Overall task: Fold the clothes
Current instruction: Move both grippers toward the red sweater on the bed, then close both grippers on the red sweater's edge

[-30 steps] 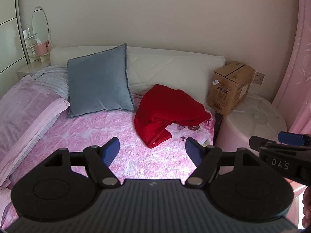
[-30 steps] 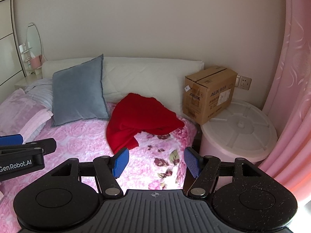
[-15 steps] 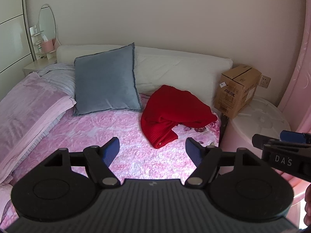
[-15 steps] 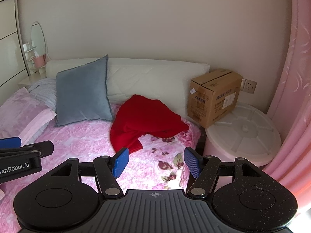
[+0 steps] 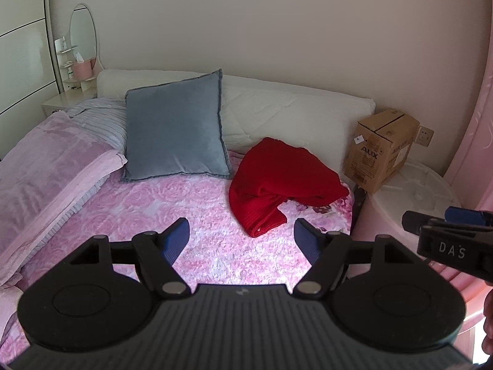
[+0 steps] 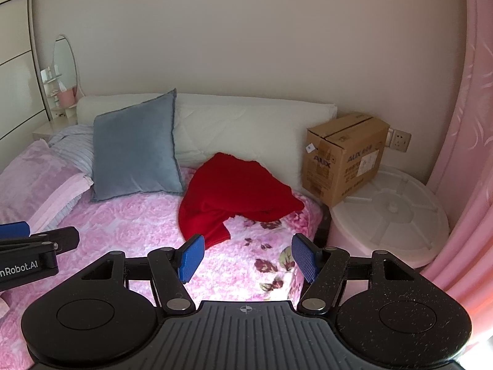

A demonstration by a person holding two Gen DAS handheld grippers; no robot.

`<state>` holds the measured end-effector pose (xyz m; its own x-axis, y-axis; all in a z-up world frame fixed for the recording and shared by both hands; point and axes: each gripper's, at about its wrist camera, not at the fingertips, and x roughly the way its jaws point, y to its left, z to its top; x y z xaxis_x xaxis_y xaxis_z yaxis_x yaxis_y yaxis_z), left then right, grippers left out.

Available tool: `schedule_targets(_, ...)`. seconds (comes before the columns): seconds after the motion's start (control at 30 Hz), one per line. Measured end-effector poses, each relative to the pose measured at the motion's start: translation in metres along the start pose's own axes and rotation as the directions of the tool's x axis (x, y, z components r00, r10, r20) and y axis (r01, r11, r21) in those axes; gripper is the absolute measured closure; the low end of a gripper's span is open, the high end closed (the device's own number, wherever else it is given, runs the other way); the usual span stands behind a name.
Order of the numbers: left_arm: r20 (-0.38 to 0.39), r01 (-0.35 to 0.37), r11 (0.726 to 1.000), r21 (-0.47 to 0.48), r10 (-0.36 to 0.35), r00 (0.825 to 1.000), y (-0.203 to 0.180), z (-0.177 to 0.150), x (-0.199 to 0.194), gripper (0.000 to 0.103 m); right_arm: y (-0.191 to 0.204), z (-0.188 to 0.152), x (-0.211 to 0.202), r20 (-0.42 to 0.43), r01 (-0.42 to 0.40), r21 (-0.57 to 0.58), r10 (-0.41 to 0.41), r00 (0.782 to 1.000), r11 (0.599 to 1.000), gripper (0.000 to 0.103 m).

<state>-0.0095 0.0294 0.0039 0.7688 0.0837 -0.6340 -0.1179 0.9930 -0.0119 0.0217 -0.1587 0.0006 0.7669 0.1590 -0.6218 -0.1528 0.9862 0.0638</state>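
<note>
My left gripper and right gripper both stand wide open with nothing between the pads, held level over the near part of the bed. The red sweater lies ahead of both, well apart from either, in a loose crumpled heap at the far right of the bed, just beside the cushion and against the white headboard. It is not folded as it lies. From the left gripper it sits ahead and slightly right; from the right gripper, ahead and slightly left, so it falls between them. A ribbed end trails toward me, so its long axis probably runs front to back, though the bunching hides the true outline. Neither gripper looks clearly nearer.
</note>
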Motion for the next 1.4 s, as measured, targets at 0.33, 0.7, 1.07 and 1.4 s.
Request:
schedule_targets(0.33,-0.006,-0.005,1.0,-0.027,0.005,1.0,0.004,0.003,0.009,0.031,0.001,0.004,0.008,0.011,-0.023,-0.008,0.024,1.0,1.0,0.037)
schedule_targets(0.7,-0.028,-0.028,1.0,-0.012,0.027,0.999,-0.002,0.015,0.043,0.031,-0.024,0.013,0.036,0.016,-0.029,0.041,0.028,0.999,0.999,0.037)
schedule_targets(1.07,-0.062,-0.045,0.999,0.022,0.046,0.997,-0.029,0.044,0.105,0.031,-0.048,0.031,0.093,0.015,-0.056,0.031,0.055,0.998,0.998,0.037)
schedule_targets(1.4,-0.099,-0.05,0.998,0.039,0.054,0.994,-0.045,0.084,0.178,0.031,-0.066,0.06,0.162,-0.032,-0.052,-0.004,0.052,0.998,0.999,0.037)
